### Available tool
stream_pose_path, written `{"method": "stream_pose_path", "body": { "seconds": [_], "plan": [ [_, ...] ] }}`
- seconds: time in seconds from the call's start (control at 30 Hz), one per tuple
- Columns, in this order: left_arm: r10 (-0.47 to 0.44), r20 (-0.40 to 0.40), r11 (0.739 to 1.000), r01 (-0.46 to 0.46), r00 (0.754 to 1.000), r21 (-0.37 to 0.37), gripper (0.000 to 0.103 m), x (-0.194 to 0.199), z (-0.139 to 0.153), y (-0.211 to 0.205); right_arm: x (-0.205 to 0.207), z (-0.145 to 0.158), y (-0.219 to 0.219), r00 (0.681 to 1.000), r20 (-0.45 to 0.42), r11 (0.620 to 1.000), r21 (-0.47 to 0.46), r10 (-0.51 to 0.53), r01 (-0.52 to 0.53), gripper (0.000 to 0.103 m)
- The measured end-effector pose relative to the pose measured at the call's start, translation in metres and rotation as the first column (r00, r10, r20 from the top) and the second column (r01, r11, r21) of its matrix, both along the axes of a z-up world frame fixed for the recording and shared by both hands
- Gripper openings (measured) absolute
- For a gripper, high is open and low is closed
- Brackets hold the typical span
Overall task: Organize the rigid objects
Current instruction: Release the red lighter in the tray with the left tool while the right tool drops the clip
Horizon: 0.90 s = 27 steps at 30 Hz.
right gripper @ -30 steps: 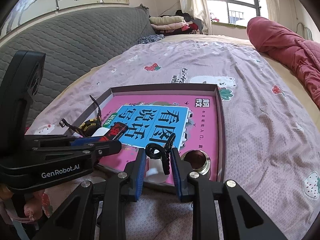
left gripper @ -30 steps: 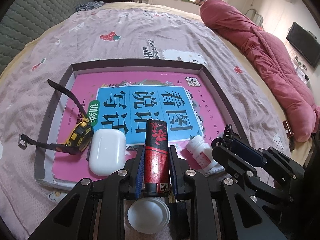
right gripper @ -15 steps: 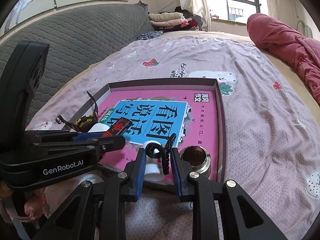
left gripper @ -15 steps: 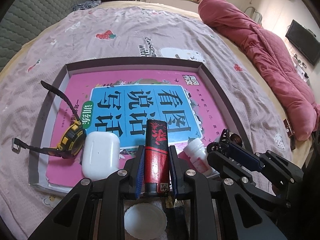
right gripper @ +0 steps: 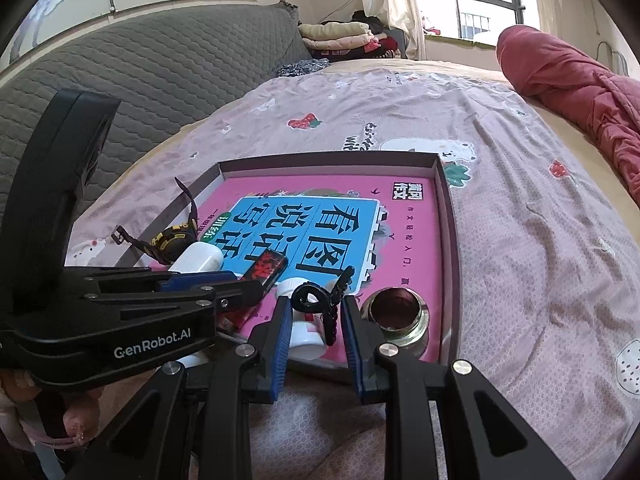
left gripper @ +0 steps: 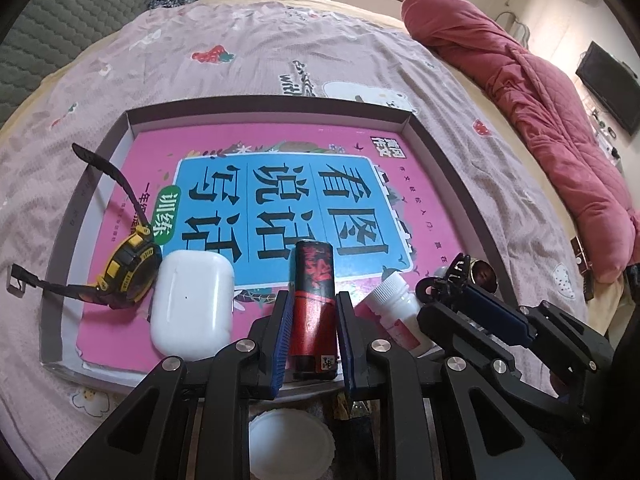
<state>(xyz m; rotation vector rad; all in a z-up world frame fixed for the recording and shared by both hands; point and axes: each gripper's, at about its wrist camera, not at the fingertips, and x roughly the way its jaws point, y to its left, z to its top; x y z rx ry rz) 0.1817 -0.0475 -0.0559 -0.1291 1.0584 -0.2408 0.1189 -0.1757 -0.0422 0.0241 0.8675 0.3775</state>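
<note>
Left gripper (left gripper: 311,322) is clamped on the red-and-black lighter (left gripper: 313,302), blue pads tight on both sides, lighter pointing forward over the near edge of the tray (left gripper: 256,103). Right gripper (right gripper: 314,322) is closed on a black hair claw clip (right gripper: 322,300), held by its side, just above the white pill bottle (right gripper: 306,330). I judge both items are about to be set down in the tray, on the pink book (left gripper: 280,184) that lines it. Already there: the yellow tape measure (left gripper: 128,272) and white earbud case (left gripper: 192,304) at near left, the bottle lying on its side near the middle, and a metal ring fitting (right gripper: 396,314) at near right. A white lid (left gripper: 291,446) sits on the bedspread (left gripper: 240,52) under my left gripper, outside the tray. Risks: the near row is crowded, so dropping the lighter here could knock the earbud case or the bottle. The bottle is round and on its side, so a nudge from the clip could send it rolling. The two grippers are very close together, so they could collide on release. The tray sits on a soft bed, so pressing down may tilt it.
</note>
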Motion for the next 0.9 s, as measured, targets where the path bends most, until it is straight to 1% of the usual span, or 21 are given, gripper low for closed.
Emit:
{"method": "stream_pose_path", "body": {
  "seconds": [0.17, 0.27, 0.4, 0.57, 0.73, 0.87, 0.9],
  "plan": [
    [0.002, -0.001, 1.0, -0.002, 1.0, -0.013, 0.022, -0.003, 0.001, 0.003, 0.0, 0.0, 0.0, 1.0, -0.004, 1.0, 0.003, -0.006, 0.006, 0.025],
    [0.003, 0.008, 1.0, -0.003, 1.0, -0.006, 0.022, -0.007, 0.005, 0.004, 0.0, 0.0, 0.0, 1.0, -0.008, 1.0, 0.001, -0.011, 0.011, 0.026],
    [0.008, 0.017, 1.0, -0.008, 1.0, -0.003, 0.023, -0.01, 0.01, 0.008, 0.001, 0.0, 0.001, 1.0, -0.013, 1.0, -0.006, -0.012, 0.012, 0.029],
    [0.013, 0.028, 1.0, -0.013, 1.0, 0.0, 0.024, -0.015, 0.018, 0.011, 0.0, 0.0, 0.002, 1.0, -0.013, 1.0, -0.019, -0.014, 0.013, 0.03],
    [0.023, 0.04, 1.0, -0.023, 0.999, -0.003, 0.036, -0.019, 0.026, 0.018, -0.001, 0.001, 0.002, 1.0, -0.007, 0.999, -0.027, -0.018, 0.017, 0.031],
    [0.039, 0.052, 0.999, -0.038, 0.998, -0.009, 0.039, -0.024, 0.034, 0.027, -0.005, 0.008, -0.001, 0.999, 0.029, 0.999, -0.014, -0.029, 0.029, 0.032],
    [0.045, 0.056, 0.999, -0.044, 0.997, -0.008, 0.04, -0.026, 0.036, 0.03, -0.006, 0.011, -0.002, 0.999, 0.039, 0.999, -0.009, -0.033, 0.033, 0.035]
  ]
}}
